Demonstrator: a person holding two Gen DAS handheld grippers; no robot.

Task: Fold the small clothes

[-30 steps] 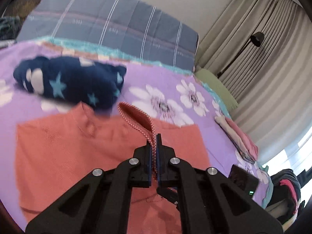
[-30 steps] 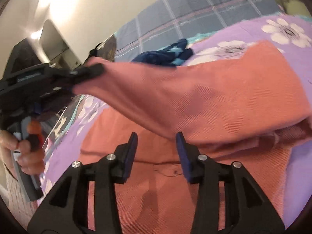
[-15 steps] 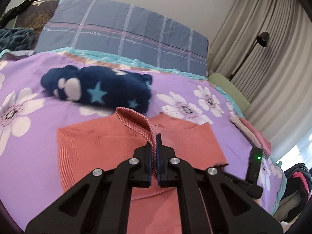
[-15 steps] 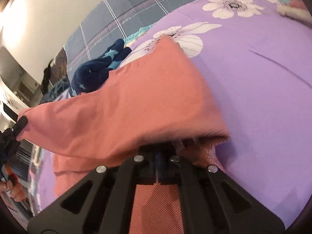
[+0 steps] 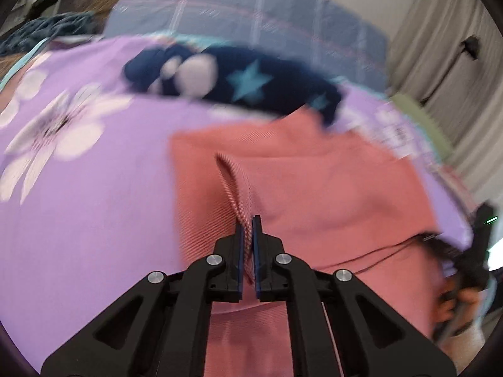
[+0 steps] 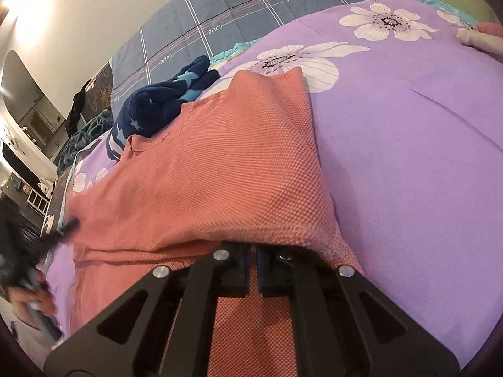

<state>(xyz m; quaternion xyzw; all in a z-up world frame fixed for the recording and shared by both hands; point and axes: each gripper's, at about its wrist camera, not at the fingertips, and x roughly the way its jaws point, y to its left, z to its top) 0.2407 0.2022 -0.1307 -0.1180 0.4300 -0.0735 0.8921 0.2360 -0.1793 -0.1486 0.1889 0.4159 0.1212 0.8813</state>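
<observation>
A salmon-pink knit shirt (image 5: 330, 188) lies on the purple flowered bedspread (image 5: 78, 220). Its lower part is doubled over toward the collar. My left gripper (image 5: 247, 220) is shut on a raised fold of the shirt's edge. My right gripper (image 6: 253, 251) is shut on the opposite corner of the shirt (image 6: 220, 172); its tips are hidden under the cloth. The right gripper also shows at the right edge of the left wrist view (image 5: 471, 251), and the left one at the left edge of the right wrist view (image 6: 28, 251).
A dark blue star-patterned garment (image 5: 239, 84) lies bunched just beyond the shirt's collar, also in the right wrist view (image 6: 163, 100). A blue plaid quilt (image 6: 251, 9) is behind it. Folded pale clothes (image 6: 481, 39) lie at the far right. Curtains (image 5: 440, 47) hang on the right.
Both grippers have carried the held shirt edge forward toward the collar and lower. The left wrist view is blurred from motion. The right gripper shut on the cloth a second ago.
</observation>
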